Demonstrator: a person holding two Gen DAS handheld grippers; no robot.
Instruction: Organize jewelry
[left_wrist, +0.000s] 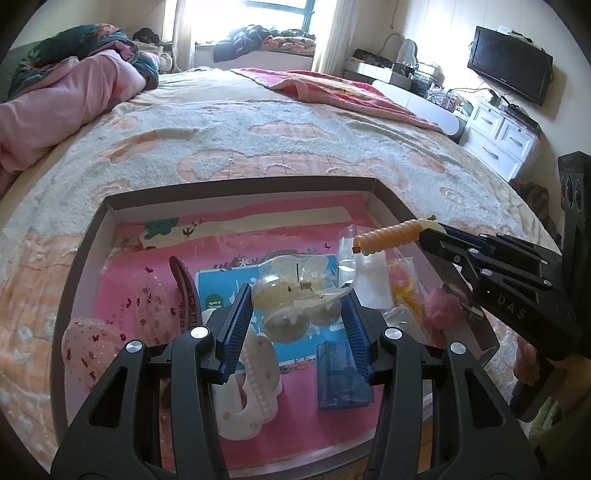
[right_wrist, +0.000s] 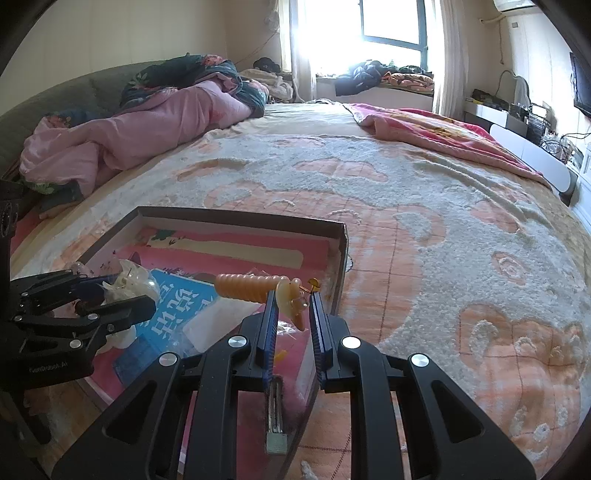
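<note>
1. Blue ribbed pads (left_wrist: 236, 321) of the left gripper (left_wrist: 295, 317) clamped on a clear plastic hair clip (left_wrist: 295, 295), held just above the middle of the box (left_wrist: 236, 182).
2. Blue pads (right_wrist: 271, 314) of the right gripper (right_wrist: 293, 314) pinched shut on the pale end of an orange twisted hair clip (right_wrist: 251, 286), carried over the box's right wall.
3. Judged step: both pieces in hand, about to be sorted into the box. Next move calls for a free spot on the pink lining, then lowering and letting go, one piece at a time.
4. Left view only: red comb (left_wrist: 186, 291), blue case (left_wrist: 341, 374), white clip (left_wrist: 251, 384), pink fluffy clip (left_wrist: 443, 306) inside the box.
5. Right view only: a metal clip (right_wrist: 275, 417) under the gripper, beside the box's near right wall; the bedspread (right_wrist: 443, 240) beyond the box.
</note>
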